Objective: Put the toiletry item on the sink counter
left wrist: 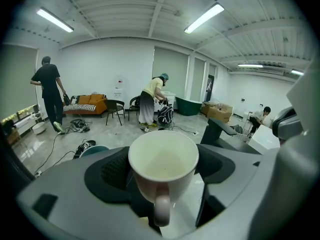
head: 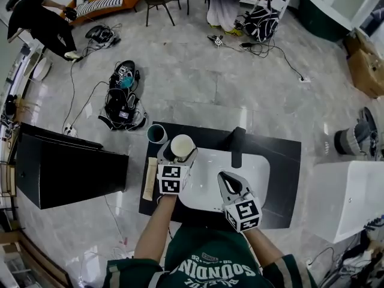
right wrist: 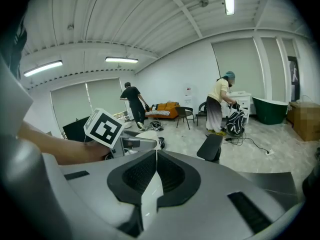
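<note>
A cream mug (head: pixel 182 146) hangs over the left rim of the white basin (head: pixel 255 168), which is set in the black sink counter (head: pixel 283 161). My left gripper (head: pixel 178 153) is shut on it. In the left gripper view the mug (left wrist: pixel 163 164) stands upright between the pads, empty, with its handle towards the camera. My right gripper (head: pixel 227 179) is over the basin's front, shut with nothing in it; its pads meet in the right gripper view (right wrist: pixel 156 170). A black faucet (head: pixel 238 146) stands behind the basin.
A teal cup (head: pixel 156 134) stands at the counter's back left corner and a long beige item (head: pixel 149 179) lies along its left edge. A black cabinet (head: pixel 66 170) is to the left and a white unit (head: pixel 348 197) to the right. People and bags are on the floor beyond.
</note>
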A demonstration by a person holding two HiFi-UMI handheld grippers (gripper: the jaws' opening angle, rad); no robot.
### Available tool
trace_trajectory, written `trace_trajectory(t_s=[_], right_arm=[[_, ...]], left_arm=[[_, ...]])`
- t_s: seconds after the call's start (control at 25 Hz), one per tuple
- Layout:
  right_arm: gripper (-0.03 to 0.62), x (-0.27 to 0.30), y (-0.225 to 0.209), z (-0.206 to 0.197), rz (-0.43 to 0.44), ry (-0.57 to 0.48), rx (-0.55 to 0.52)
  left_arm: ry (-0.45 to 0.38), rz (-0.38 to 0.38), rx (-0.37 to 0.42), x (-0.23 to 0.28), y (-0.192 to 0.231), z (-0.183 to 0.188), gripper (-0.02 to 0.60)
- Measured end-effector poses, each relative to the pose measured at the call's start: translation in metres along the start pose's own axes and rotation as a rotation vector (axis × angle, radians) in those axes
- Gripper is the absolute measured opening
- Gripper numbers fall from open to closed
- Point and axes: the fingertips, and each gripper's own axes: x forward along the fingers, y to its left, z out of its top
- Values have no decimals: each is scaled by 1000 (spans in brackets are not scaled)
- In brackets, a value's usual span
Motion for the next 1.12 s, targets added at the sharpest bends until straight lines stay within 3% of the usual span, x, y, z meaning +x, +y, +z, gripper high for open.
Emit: trace_trajectory(t_s=[0.52, 0.88, 1.12], right_arm=[[43, 18, -9, -17, -42, 54, 54], [43, 19, -22, -29, -83, 89, 80], [43, 17, -24, -32, -94, 96, 92]], left_arm=[[33, 78, -2, 70, 39, -21, 414], [91, 96, -32, 105, 51, -47, 414], [85, 85, 1, 117, 49, -61, 414]])
